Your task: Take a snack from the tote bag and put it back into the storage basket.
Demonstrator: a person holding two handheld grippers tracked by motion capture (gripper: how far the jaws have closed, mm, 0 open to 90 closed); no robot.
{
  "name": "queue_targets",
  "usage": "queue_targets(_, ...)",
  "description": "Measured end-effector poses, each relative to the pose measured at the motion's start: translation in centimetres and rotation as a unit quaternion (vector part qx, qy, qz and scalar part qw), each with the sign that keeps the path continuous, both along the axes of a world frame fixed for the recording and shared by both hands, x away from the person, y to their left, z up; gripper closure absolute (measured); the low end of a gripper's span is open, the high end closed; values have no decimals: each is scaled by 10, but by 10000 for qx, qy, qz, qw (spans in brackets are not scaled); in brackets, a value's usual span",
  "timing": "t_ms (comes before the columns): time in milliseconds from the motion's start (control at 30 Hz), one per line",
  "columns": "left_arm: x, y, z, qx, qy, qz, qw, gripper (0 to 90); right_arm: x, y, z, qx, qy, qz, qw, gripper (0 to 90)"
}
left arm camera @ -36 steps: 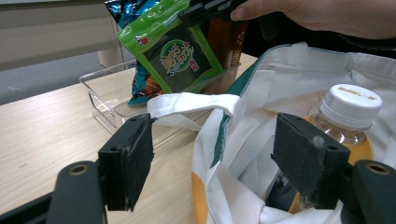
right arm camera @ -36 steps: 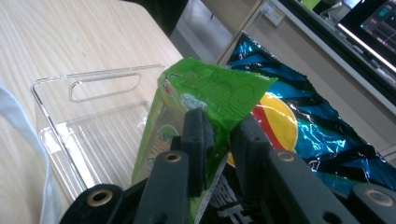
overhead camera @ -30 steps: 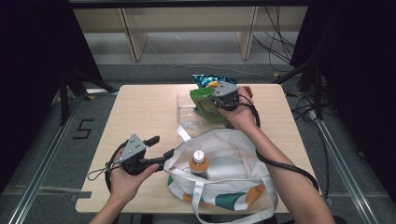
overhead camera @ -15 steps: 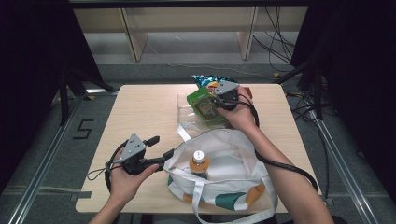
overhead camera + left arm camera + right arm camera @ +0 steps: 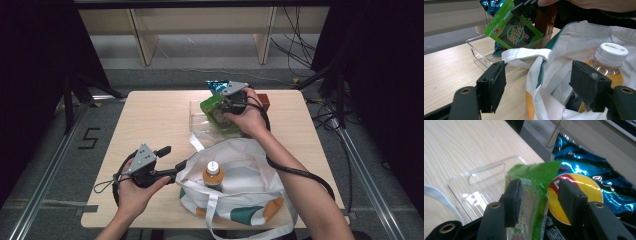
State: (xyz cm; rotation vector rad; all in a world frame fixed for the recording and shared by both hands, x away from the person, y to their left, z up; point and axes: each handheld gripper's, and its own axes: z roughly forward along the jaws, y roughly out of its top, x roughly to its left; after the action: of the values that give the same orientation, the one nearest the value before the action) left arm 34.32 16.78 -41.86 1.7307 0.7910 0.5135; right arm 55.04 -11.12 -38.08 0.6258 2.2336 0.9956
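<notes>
Green snack packet (image 5: 216, 107) sits between my right gripper's (image 5: 226, 107) parted fingers above the clear tray (image 5: 198, 114), a blue bag (image 5: 584, 170) just behind. My left gripper (image 5: 172, 161), fingers apart, straddles the tote bag's (image 5: 250, 170) rim near the bottle (image 5: 212, 173).

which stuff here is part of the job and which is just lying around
In the job: green snack packet between the right gripper jaws; clear tray; white tote bag, its rim at the left gripper; bottle inside.

Lying about: blue snack bag; brown box.
</notes>
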Motion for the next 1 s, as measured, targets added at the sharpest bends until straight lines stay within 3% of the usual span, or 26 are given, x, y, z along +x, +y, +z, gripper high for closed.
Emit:
queue_targets(233,1,0,-1,24,13,-2,10000,282,3,2,-6,-14,180,-37,9998,641)
queue_targets(300,1,-1,-1,-14,-4,-48,10000,282,5,1,-6,-73,134,60,9999,692)
queue_targets(400,1,-1,-1,27,17,-18,10000,281,2,1,-6,-90,313,-20,9995,739)
queue_targets(533,1,0,-1,36,12,-13,10000,281,2,0,-5,-172,247,40,9995,764)
queue_targets(667,2,0,-1,-13,19,-19,10000,281,0,-5,-1,-9,-115,146,9998,770)
queue_targets(733,1,0,-1,36,19,2,10000,281,-3,-6,1,193,-356,207,9990,771)
queue_targets(833,1,-1,-1,3,-12,-37,10000,281,-4,-8,0,308,-628,258,9972,772)
queue_targets(1000,0,0,0,25,2,4,10000,281,-3,-9,-8,375,-657,293,9967,771)
